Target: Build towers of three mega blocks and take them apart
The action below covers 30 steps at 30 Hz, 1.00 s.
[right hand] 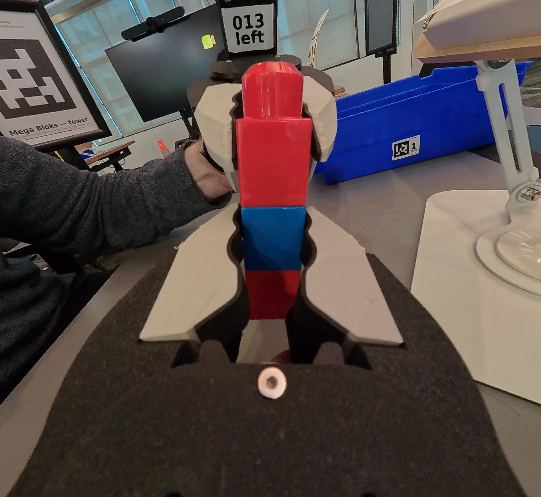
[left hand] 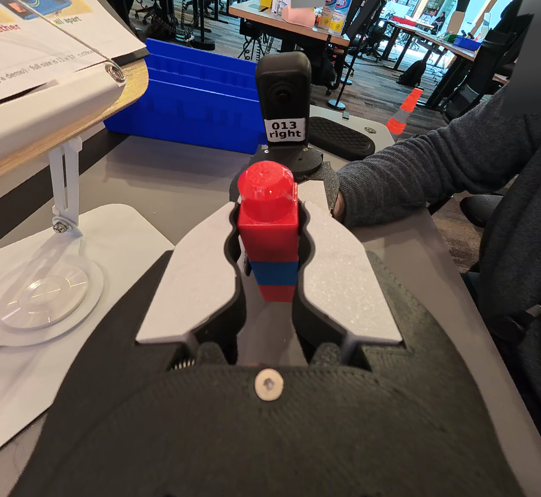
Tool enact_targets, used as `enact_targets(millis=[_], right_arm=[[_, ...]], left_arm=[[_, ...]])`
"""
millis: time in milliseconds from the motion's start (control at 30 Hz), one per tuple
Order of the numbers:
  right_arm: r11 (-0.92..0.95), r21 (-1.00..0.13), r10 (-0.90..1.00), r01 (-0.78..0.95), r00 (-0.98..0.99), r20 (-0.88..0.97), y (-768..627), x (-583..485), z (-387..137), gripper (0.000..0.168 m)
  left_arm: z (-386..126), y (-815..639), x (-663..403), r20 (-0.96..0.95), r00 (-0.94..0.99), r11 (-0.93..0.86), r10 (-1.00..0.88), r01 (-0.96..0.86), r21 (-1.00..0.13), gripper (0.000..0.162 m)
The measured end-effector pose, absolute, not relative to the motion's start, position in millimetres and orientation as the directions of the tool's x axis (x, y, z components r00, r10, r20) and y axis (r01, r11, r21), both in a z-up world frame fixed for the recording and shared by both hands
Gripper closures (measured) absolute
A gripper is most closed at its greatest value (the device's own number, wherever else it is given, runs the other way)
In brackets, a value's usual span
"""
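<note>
Standing upright on the grey tabletop (left hand: 175, 178), the three-block tower (right hand: 273, 219) runs red, blue, red. The left gripper (left hand: 268, 237) fingers clench its top red block (left hand: 268, 237). The right gripper (right hand: 273, 243) fingers clasp the blue block (right hand: 272, 237) beneath.

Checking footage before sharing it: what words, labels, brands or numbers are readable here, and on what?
I quote no writing; bearers only.
White label on each black camera behind the red-blue-red block tower: legible.
Framed black-and-white marker poster: legible caption.
White sticker on the blue plastic bin: legible.
Printed sheet on the white stand: partly legible.
White wipe canisters on a far desk: legible brand.
</note>
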State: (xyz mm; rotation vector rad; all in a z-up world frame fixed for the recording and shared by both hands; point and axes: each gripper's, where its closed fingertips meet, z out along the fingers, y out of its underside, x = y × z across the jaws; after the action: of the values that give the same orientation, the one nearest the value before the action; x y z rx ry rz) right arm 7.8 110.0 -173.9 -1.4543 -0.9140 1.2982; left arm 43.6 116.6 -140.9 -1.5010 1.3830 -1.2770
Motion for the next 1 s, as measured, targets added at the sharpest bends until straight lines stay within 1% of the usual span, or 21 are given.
enact_targets(millis=[233, 333, 367, 400, 433, 500, 533, 667, 700, 867, 1000], right_arm=[[-0.272, -0.96, 0.948, -0.059, 0.155, -0.278, 110, 8, -174, 0.134], [-0.273, -0.957, 0.947, -0.099, 0.145, -0.285, 110, 10, -169, 0.133], [-0.278, -0.954, 0.946, -0.111, 0.143, -0.292, 111, 11, -168, 0.133], [-0.286, -0.95, 0.942, -0.128, 0.144, -0.303, 113, 13, -167, 0.133], [-0.297, -0.944, 0.938, -0.145, 0.142, -0.317, 115, 15, -166, 0.132], [-0.309, -0.937, 0.933, -0.164, 0.14, -0.332, 117, 17, -164, 0.133], [-0.306, -0.939, 0.934, -0.159, 0.141, -0.328, 116, 16, -165, 0.133], [-0.286, -0.95, 0.942, -0.123, 0.145, -0.302, 113, 12, -167, 0.133], [-0.286, -0.95, 0.942, -0.125, 0.145, -0.303, 113, 12, -167, 0.133], [-0.302, -0.942, 0.937, -0.145, 0.135, -0.322, 114, 14, -165, 0.132], [-0.311, -0.938, 0.938, -0.153, 0.11, -0.329, 112, 16, -164, 0.124]], left_arm=[[-140, 117, 44, 0.206, -0.063, -0.184, -0.977, -0.246, -0.952, 0.125], [-136, 119, 42, 0.218, -0.058, -0.198, -0.974, -0.245, -0.949, 0.126], [-135, 120, 41, 0.225, -0.057, -0.206, -0.973, -0.234, -0.95, 0.124], [-134, 123, 40, 0.245, -0.047, -0.23, -0.968, -0.213, -0.95, 0.114], [-135, 125, 39, 0.26, -0.041, -0.247, -0.965, -0.203, -0.948, 0.114], [-141, 122, 38, 0.276, -0.057, -0.261, -0.959, -0.195, -0.946, 0.124], [-144, 121, 40, 0.284, -0.058, -0.269, -0.957, -0.193, -0.944, 0.124], [-152, 116, 49, 0.286, -0.063, -0.268, -0.956, -0.2, -0.942, 0.124], [-151, 115, 50, 0.288, -0.068, -0.27, -0.955, -0.196, -0.943, 0.126], [-150, 116, 53, 0.264, -0.049, -0.25, -0.963, -0.198, -0.948, 0.127], [-147, 120, 50, 0.261, -0.029, -0.249, -0.965, -0.214, -0.944, 0.126]])
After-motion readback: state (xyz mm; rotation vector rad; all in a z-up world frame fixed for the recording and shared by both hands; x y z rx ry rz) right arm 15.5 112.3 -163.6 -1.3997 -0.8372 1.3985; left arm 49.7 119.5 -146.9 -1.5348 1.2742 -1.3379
